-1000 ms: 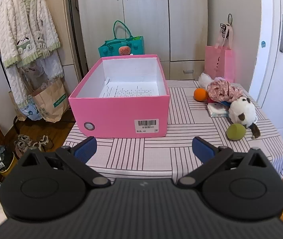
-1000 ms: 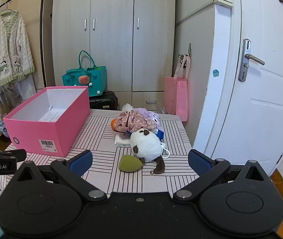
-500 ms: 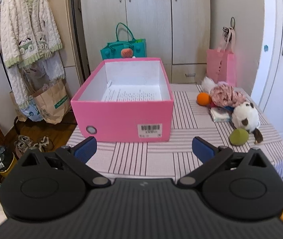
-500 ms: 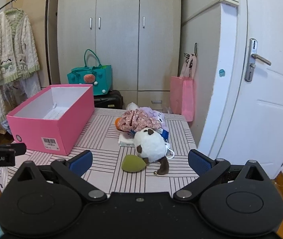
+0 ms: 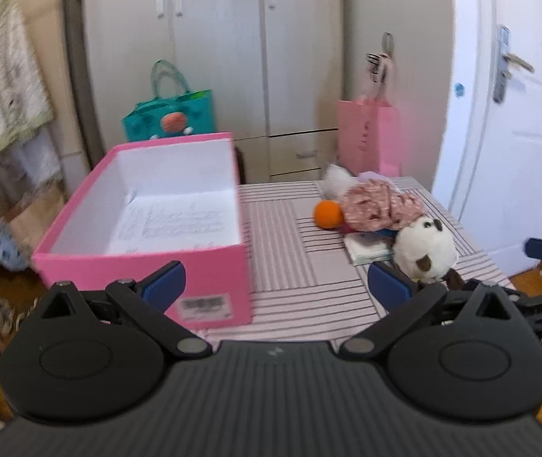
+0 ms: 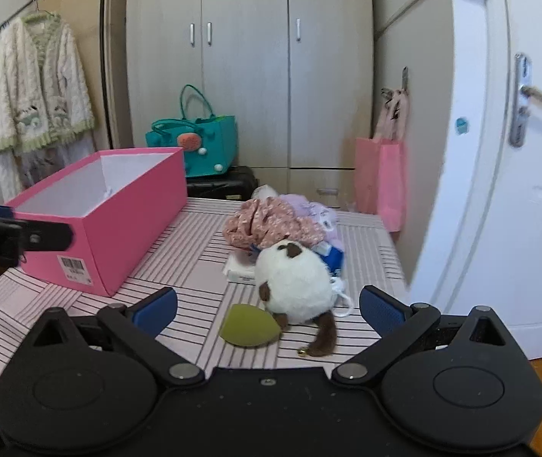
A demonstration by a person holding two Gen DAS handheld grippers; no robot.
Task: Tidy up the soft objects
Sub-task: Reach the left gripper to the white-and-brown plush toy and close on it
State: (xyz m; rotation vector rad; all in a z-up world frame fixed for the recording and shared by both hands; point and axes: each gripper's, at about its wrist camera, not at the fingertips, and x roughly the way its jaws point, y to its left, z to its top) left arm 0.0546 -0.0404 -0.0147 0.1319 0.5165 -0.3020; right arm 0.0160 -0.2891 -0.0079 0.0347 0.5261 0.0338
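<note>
Plush toy lies at lower centre of the right view, between the right gripper's spread, empty fingers; the left gripper, probably farther off, gapes near the pink box.

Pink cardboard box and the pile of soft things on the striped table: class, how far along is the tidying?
Done: nothing; the pink cardboard box holds only a printed paper sheet. In hand: nothing; the left gripper and right gripper are both open. Left: the white-and-brown plush toy, green egg-shaped sponge, floral pink cloth and orange ball all lie on the striped table.
</note>
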